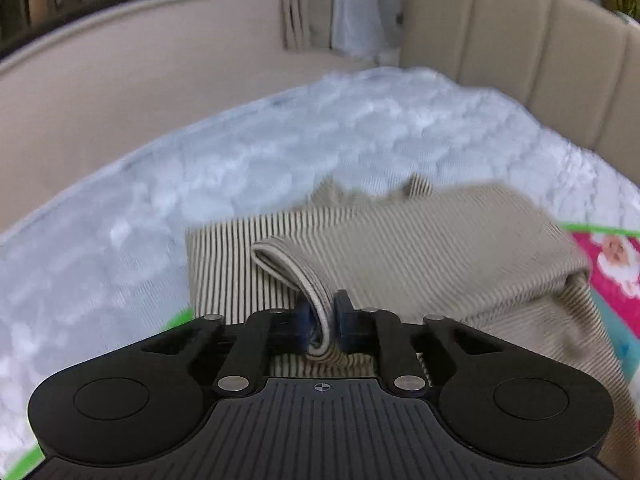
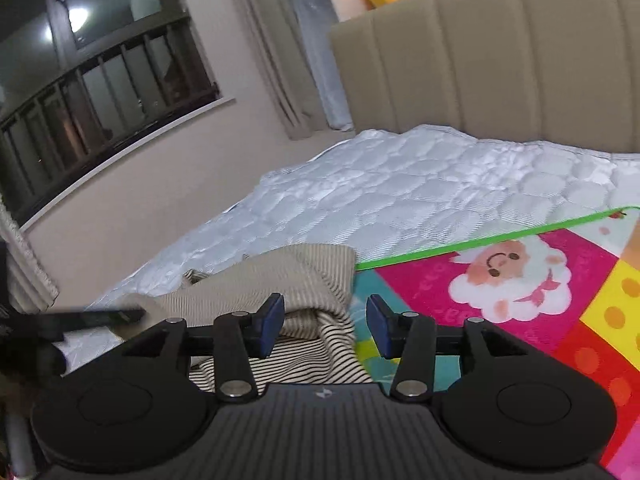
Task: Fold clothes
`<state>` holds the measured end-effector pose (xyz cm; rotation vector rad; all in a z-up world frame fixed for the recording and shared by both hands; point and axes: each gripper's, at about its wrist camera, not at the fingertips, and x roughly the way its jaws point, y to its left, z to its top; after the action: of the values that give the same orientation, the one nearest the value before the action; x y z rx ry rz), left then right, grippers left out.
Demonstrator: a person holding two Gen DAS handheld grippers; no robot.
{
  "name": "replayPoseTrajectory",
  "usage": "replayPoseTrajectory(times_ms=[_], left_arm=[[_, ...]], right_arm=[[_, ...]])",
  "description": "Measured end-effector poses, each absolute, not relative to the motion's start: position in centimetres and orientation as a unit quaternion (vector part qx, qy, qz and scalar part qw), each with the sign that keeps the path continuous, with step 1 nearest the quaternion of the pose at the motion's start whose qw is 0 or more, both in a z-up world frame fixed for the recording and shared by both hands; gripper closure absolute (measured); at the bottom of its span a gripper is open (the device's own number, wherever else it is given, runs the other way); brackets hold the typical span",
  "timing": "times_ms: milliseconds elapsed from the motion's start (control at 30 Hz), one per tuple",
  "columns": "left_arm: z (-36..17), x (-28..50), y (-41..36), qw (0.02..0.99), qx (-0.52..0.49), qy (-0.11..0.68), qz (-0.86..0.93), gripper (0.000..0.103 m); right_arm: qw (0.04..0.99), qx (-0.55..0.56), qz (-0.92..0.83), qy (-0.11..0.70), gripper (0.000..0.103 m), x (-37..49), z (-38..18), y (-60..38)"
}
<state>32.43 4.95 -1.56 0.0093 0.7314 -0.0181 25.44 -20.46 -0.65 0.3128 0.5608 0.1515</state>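
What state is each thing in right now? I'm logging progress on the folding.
striped garment: partly folded, bunched, lying on the bed.
cuff: lifted off the garment, pinched by the left gripper.
left gripper: shut on the cuff.
right gripper: open, nothing between the pads.
play mat: spread flat on the mattress.
mattress: bare quilted surface.

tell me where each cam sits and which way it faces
Left wrist: on the left gripper, looking down its fingers at the striped garment on the mattress; jaws shut on a cuff.
Right wrist: on the right gripper, facing the headboard over garment and play mat; jaws open, holding nothing.
Shared: garment, mattress, mat, headboard, curtain.
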Motion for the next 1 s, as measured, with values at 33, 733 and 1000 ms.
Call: replayPoseTrajectory(times_ms=[33,733,1000], left_arm=[[-0.8,32.2,5.2,0.939,0.005,0.343,-0.003,0.09],[0.6,28.3,12.0,0.952,-0.128,0.274,-0.039,0.047],[-5.7,31.7,11.6,0.919,-0.124,0.37,-0.063,0.036]], right_arm=[[0.946,0.155,0.074,0.276,0.058,25.5,-0.7,-20.6],[0.951,0.029,0.151,0.267,0.071,30.4,1.2,-12.3],[0.921,0.031,0.165,0.352,0.027,35.2,-5.7,-9.1]])
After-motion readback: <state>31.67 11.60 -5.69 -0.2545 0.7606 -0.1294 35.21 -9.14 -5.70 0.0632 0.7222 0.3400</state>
